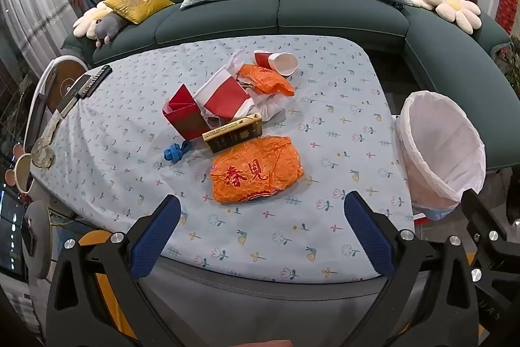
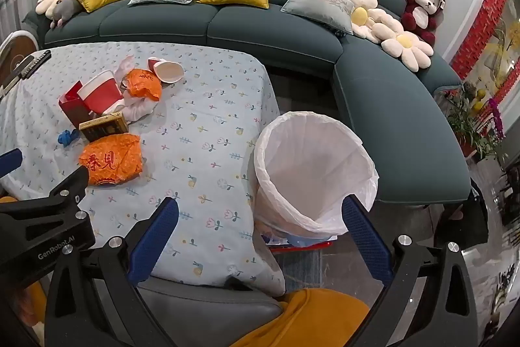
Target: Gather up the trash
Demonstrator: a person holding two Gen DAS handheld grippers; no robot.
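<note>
Right now both grippers hover at the near edge of the desk (image 1: 341, 132), each spread wide and holding nothing. The left gripper (image 1: 261, 236) faces the litter heaped mid-desk: a large orange wrapper (image 1: 256, 169) nearest, a gold-and-black box (image 1: 232, 134) touching its far edge, a blue scrap (image 1: 175, 152) just left of the box, a red carton (image 1: 183, 116), a red-and-white bag (image 1: 224, 96), a smaller orange wrapper (image 1: 265, 78) and a tipped paper cup (image 1: 276, 62) behind. The right gripper (image 2: 260, 233) faces the white-lined trash bin (image 2: 312, 171) standing beside the desk's right edge, in front of the sofa (image 2: 390, 93).
</note>
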